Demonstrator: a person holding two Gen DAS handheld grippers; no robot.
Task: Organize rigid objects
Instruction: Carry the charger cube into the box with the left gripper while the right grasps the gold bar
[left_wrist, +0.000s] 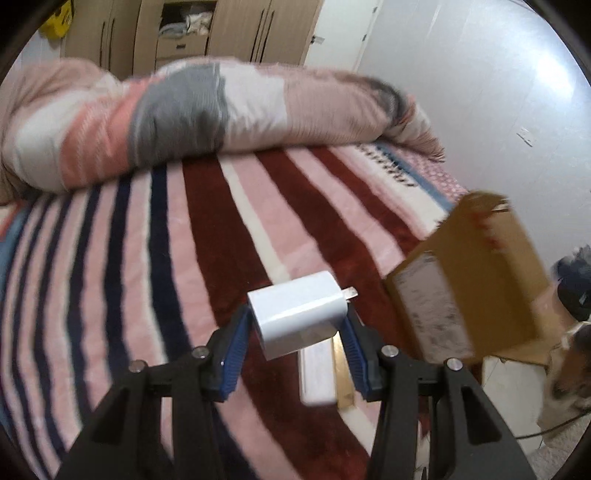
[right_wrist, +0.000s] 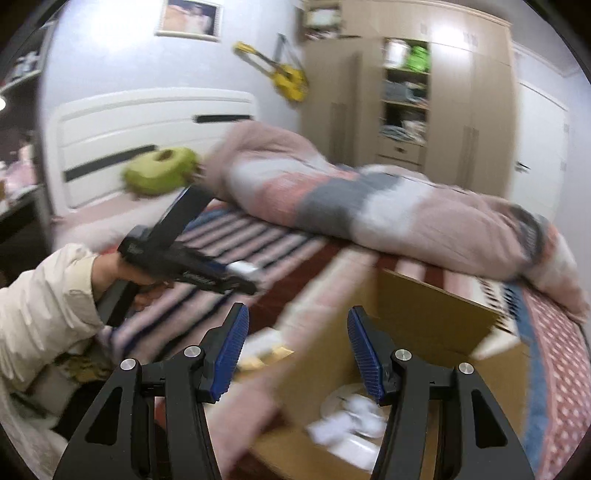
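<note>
My left gripper (left_wrist: 295, 317) is shut on a white plug charger (left_wrist: 299, 314) and holds it above the striped bed. A brown cardboard box (left_wrist: 469, 280) stands open to its right at the bed's edge. In the right wrist view the left gripper (right_wrist: 236, 277) with the white charger (right_wrist: 243, 267) hovers over the bed, left of the box (right_wrist: 424, 317). My right gripper (right_wrist: 295, 347) is open and empty, above the box's near left corner. White items (right_wrist: 351, 421) lie inside the box.
A white and tan flat object (left_wrist: 325, 373) lies on the striped blanket (left_wrist: 147, 258) under the left gripper. A rolled pink and grey duvet (right_wrist: 369, 199) lies across the back of the bed. A green pillow (right_wrist: 159, 170) sits by the headboard. Wardrobes (right_wrist: 424, 92) stand behind.
</note>
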